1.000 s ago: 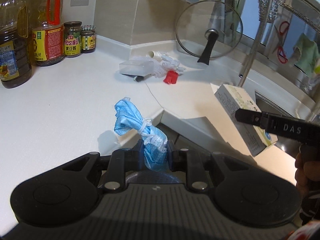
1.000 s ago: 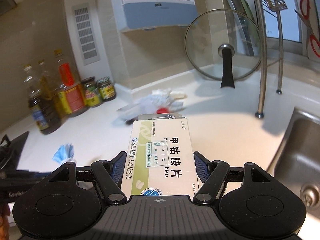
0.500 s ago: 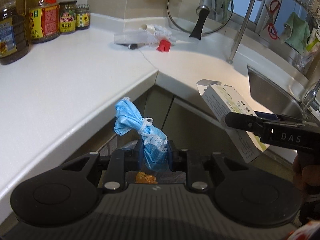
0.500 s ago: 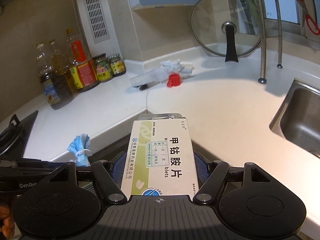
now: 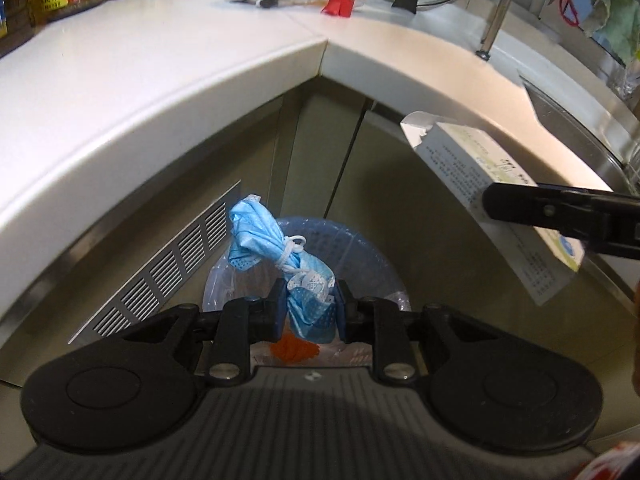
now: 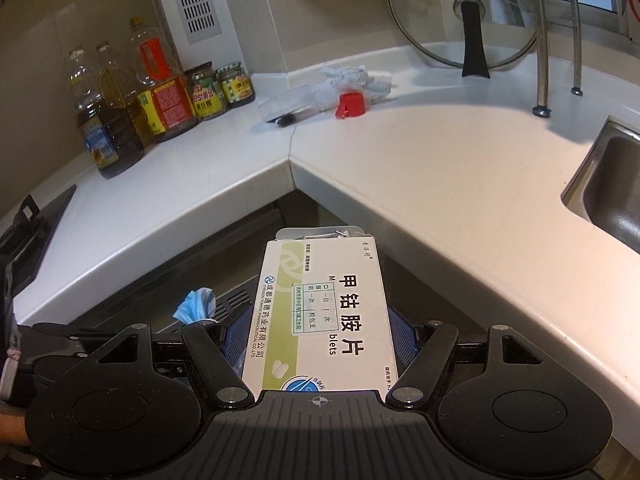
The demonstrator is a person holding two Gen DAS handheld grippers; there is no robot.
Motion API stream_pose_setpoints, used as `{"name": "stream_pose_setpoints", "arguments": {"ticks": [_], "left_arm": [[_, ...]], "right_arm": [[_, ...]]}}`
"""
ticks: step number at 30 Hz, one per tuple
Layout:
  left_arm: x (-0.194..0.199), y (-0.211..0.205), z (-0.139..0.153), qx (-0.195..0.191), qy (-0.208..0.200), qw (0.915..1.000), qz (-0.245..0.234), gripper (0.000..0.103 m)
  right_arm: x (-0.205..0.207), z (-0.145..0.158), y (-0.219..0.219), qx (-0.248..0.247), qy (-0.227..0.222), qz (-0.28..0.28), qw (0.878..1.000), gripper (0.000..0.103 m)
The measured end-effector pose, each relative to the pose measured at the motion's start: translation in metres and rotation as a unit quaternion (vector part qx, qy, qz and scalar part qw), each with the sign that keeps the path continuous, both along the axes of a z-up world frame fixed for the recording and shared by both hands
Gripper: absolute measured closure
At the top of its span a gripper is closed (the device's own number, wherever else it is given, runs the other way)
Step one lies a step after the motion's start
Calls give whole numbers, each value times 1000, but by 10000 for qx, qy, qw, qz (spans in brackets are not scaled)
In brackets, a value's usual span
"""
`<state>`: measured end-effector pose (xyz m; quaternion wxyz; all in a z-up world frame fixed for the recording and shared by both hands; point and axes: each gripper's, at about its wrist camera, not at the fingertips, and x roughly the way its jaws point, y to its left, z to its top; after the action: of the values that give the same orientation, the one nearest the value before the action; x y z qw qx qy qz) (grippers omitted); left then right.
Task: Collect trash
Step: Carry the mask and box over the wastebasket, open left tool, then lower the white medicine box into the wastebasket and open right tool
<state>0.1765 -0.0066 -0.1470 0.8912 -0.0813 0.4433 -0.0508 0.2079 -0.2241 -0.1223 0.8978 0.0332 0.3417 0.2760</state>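
Both grippers have dropped below the white countertop (image 5: 168,80) edge since a second ago; earlier views looked across the counter, now the left wrist view looks down at the cabinet fronts and a blue mesh trash basket (image 5: 352,256) with a clear liner.

Left gripper (image 5: 309,312): clamped on the rolled blue face mask (image 5: 276,256) (white ear loop knotted round it). Mask hangs right over the basket mouth, not in it. Something orange (image 5: 294,350) lies in the basket under the jaws.

Right gripper (image 6: 318,344): jaws set wide, pads pressed on both long sides of the medicine box (image 6: 320,316). Box is off the countertop, out past its inner corner, top flap open. Readable print: "甲钴胺片", "blets", "成都通德药业有限公司", plus a small dosage sticker (too fine to read fully). In the left wrist view the box (image 5: 480,184) sits to the right of the basket and above it, with the right gripper finger (image 5: 560,216) across it.

Still on the countertop, back by the corner wall: red clip-like piece (image 6: 351,105), crumpled white tissue (image 6: 348,80), clear plastic case (image 6: 292,102) with a dark brush. Left of those: oil bottles (image 6: 160,92) and two jars (image 6: 220,90), labels too blurred to read reliably. Glass pot lid (image 6: 464,16) leans behind; sink (image 6: 608,188) at right.
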Motion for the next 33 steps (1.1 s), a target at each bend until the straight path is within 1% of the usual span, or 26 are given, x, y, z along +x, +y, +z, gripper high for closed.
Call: {"name": "stream_pose_setpoints", "arguments": {"ticks": [1, 3, 4, 5, 6, 8, 15, 22, 33], "left_arm": [[2, 0, -3, -33, 2, 10000, 12, 80], [8, -1, -11, -97, 19, 9999, -48, 72], [11, -1, -16, -86, 59, 9999, -79, 59], [13, -1, -20, -24, 85, 9999, -52, 54], [14, -1, -22, 10, 109, 9999, -13, 54], [12, 2, -25, -44, 174, 9998, 51, 54], [1, 10, -20, 15, 222, 9994, 265, 54], [-3, 15, -18, 91, 341, 9986, 395, 54], [-5, 19, -15, 68, 342, 9982, 482, 54]], "right_arm": [[0, -1, 0, -16, -2, 8, 10000, 33], [0, -3, -1, -38, 36, 16, 10000, 33], [1, -5, -1, -52, 76, 16, 10000, 33], [1, -7, 0, -69, 105, 21, 9999, 33], [2, -8, 0, -82, 129, 37, 9999, 33], [2, -9, -1, -103, 146, 59, 9998, 33], [5, -13, -1, -96, 222, 102, 9997, 33], [7, -16, 8, -74, 230, 219, 9995, 33], [11, -21, 21, -77, 268, 305, 9991, 33]]}}
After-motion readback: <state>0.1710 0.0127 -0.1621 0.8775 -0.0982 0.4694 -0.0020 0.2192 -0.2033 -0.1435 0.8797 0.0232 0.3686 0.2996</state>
